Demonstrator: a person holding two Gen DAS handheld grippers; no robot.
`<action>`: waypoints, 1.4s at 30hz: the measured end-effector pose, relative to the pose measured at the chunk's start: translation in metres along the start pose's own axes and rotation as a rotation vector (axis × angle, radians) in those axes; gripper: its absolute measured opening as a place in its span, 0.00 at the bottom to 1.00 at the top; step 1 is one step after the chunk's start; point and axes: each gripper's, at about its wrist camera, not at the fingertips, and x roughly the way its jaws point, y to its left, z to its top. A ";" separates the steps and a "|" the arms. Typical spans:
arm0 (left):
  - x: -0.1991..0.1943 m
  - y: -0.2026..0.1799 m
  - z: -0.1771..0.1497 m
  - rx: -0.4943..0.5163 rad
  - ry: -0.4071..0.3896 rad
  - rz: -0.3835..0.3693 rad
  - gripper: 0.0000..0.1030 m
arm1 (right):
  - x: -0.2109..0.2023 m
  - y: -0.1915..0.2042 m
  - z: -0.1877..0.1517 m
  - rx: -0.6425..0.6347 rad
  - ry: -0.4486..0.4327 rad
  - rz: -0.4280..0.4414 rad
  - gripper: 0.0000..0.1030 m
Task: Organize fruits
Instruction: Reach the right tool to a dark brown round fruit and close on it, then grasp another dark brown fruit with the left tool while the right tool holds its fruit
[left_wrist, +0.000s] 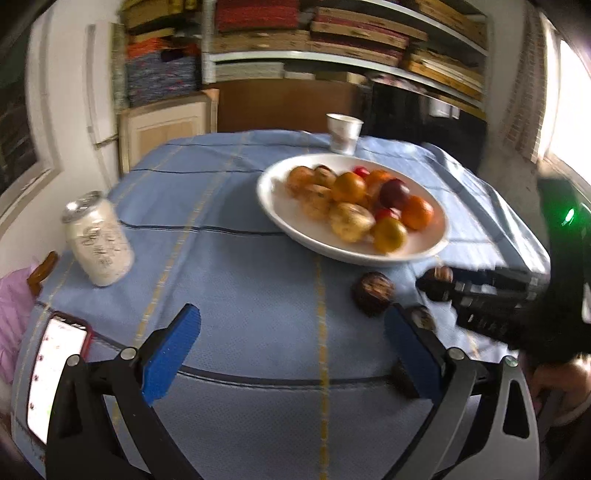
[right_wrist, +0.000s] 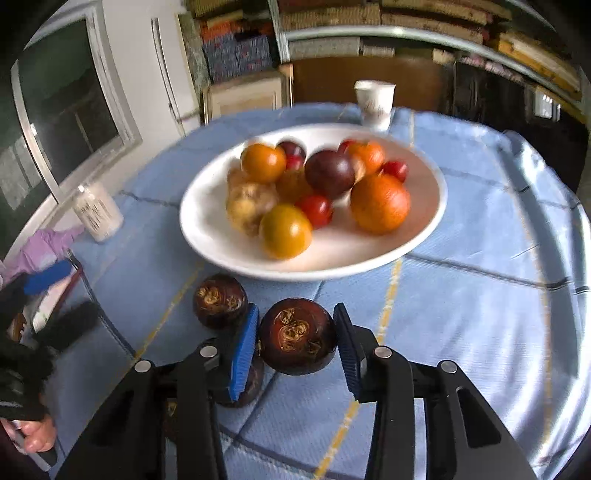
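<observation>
A white bowl (right_wrist: 207, 236) on the blue tablecloth holds several oranges, red and dark fruits; it also shows in the left wrist view (left_wrist: 273, 206). My right gripper (right_wrist: 295, 343) is shut on a dark brown round fruit (right_wrist: 295, 339) just in front of the bowl. A second dark fruit (right_wrist: 220, 300) lies to its left, and a third (right_wrist: 251, 384) sits partly hidden under the left finger. My left gripper (left_wrist: 291, 343) is open and empty over the cloth. In its view the right gripper (left_wrist: 439, 284) and a dark fruit (left_wrist: 373, 291) lie to the right.
A white can (left_wrist: 98, 240) stands at the left, also in the right wrist view (right_wrist: 96, 211). A paper cup (left_wrist: 343, 132) stands behind the bowl. A phone (left_wrist: 51, 373) lies at the near left edge. Shelves and a wall are behind the table.
</observation>
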 end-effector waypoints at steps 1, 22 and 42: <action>0.001 -0.005 -0.002 0.019 0.013 -0.037 0.95 | -0.008 -0.002 -0.001 0.005 -0.025 -0.003 0.41; 0.031 -0.072 -0.032 0.272 0.187 -0.208 0.54 | -0.046 -0.035 -0.016 0.127 -0.098 0.075 0.41; 0.031 -0.078 -0.034 0.286 0.198 -0.224 0.42 | -0.045 -0.037 -0.017 0.127 -0.099 0.069 0.41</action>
